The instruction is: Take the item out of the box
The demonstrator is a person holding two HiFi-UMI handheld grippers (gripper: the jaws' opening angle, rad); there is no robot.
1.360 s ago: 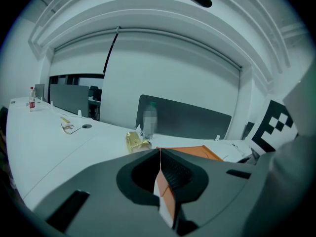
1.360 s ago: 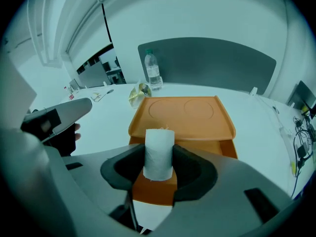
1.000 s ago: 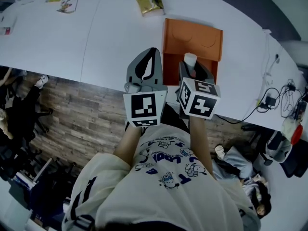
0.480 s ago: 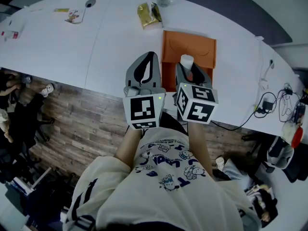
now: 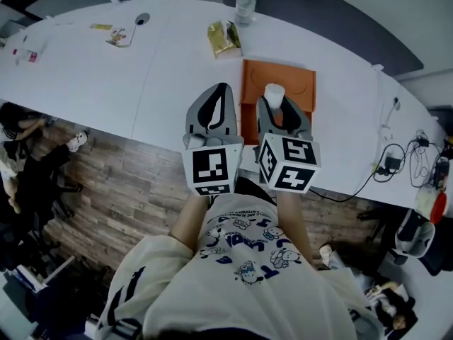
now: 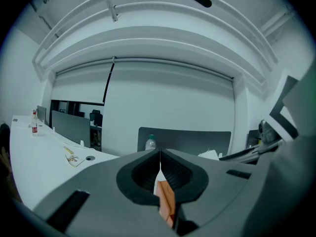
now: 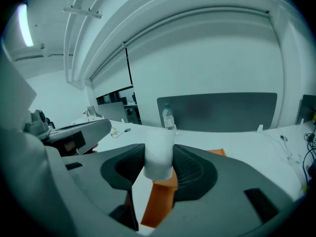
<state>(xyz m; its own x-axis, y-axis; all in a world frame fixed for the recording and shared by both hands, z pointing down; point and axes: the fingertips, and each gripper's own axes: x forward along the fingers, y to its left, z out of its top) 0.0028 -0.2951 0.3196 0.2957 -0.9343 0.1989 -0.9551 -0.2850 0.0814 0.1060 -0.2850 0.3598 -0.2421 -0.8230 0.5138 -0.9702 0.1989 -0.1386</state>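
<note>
An orange box [image 5: 290, 83] lies with its lid open on the white table [image 5: 106, 76]. My right gripper [image 5: 274, 102] hangs over the box's near part, shut on a white paper-like roll [image 5: 273, 93] that stands upright between the jaws. In the right gripper view the white roll [image 7: 158, 154] fills the gap between the pads, and the orange box [image 7: 160, 201] shows below it. To the left of the box, my left gripper [image 5: 218, 91] is held above the table with its jaws shut on nothing. In the left gripper view its tips [image 6: 159, 154] meet, and a sliver of the orange box [image 6: 167, 204] shows through them.
Behind the box are a gold packet [image 5: 224, 37] and a water bottle [image 5: 244, 2]. Papers [image 5: 119, 35] lie at the table's far left. Cables and a plug [image 5: 396, 154] sit at the right end. The table's near edge runs just below the grippers, over wooden floor.
Both grippers have risen. The white roll has gone up with the right gripper and now stands higher above the orange box.
</note>
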